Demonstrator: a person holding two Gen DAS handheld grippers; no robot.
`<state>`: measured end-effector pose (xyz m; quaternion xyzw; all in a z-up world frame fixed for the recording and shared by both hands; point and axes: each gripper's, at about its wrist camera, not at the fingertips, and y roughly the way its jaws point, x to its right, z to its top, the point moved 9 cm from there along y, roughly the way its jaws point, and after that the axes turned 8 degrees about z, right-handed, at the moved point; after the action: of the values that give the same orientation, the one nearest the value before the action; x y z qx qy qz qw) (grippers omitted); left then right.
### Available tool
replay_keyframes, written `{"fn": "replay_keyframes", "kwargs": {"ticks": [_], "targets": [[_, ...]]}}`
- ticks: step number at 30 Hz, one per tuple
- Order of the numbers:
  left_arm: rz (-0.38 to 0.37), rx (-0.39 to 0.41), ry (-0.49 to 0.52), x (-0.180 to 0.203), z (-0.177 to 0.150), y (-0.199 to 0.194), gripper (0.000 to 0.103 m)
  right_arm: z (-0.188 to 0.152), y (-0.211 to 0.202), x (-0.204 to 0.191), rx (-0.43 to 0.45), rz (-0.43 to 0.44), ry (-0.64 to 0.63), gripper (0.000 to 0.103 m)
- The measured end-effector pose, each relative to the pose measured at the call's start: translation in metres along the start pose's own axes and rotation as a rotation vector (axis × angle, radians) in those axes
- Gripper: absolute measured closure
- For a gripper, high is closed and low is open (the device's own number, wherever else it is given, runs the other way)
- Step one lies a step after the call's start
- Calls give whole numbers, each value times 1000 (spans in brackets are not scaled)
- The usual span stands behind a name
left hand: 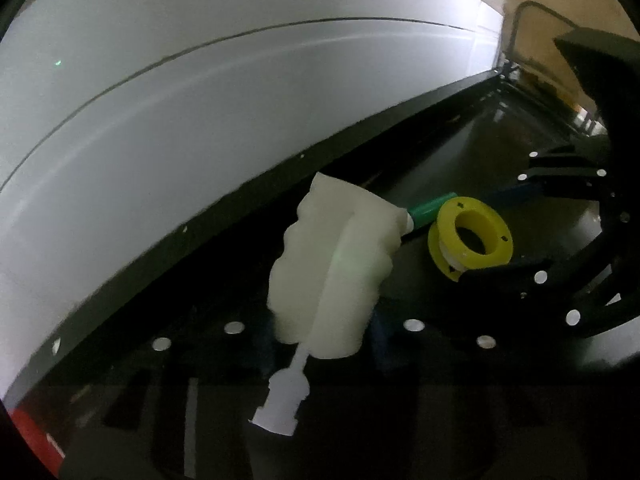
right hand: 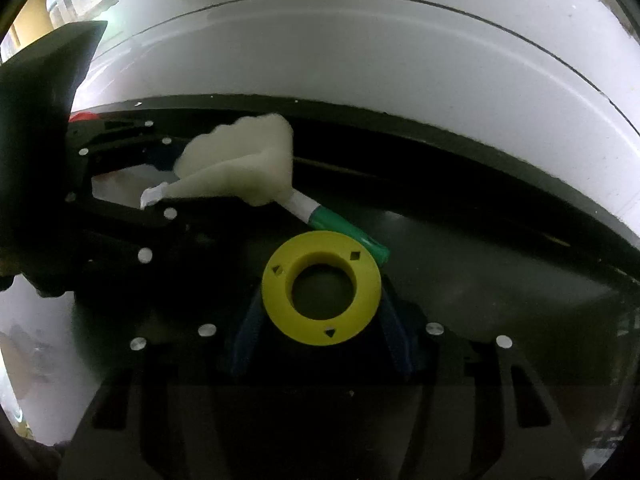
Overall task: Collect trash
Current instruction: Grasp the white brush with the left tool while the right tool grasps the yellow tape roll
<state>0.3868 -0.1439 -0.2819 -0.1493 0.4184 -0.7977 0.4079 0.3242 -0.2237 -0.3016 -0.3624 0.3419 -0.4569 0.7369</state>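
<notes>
My left gripper (left hand: pixel 320 336) is shut on a pale foam sponge swab (left hand: pixel 332 264) with a white stem and green handle (left hand: pixel 432 206); it also shows in the right wrist view (right hand: pixel 244 164), held by the left gripper (right hand: pixel 160 200). My right gripper (right hand: pixel 320 336) is shut on a yellow plastic tape spool (right hand: pixel 320 288), also seen in the left wrist view (left hand: pixel 468 238), held by the right gripper (left hand: pixel 480 264). The green handle (right hand: pixel 348 236) lies just behind the spool. Both are held over a dark bin interior (right hand: pixel 480 272).
A white wall or appliance panel (left hand: pixel 200 100) rises just behind the bin's black rim (left hand: pixel 280 184). A tan floor and metal frame (left hand: pixel 532 40) show at the far right. A red part (right hand: pixel 82 116) sits at the left.
</notes>
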Motion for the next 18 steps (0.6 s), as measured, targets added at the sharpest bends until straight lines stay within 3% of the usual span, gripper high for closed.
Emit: {"fn": "replay_keyframes", "kwargs": {"ticks": [8,18], "targets": [[89,-6,-111,-4,-7,-51,72,-4,-34,-11,31,-7,-3,48],[245,-32,-329,26,-39,-158,72,-30,-125,-48,129,-3,-52,48]]}}
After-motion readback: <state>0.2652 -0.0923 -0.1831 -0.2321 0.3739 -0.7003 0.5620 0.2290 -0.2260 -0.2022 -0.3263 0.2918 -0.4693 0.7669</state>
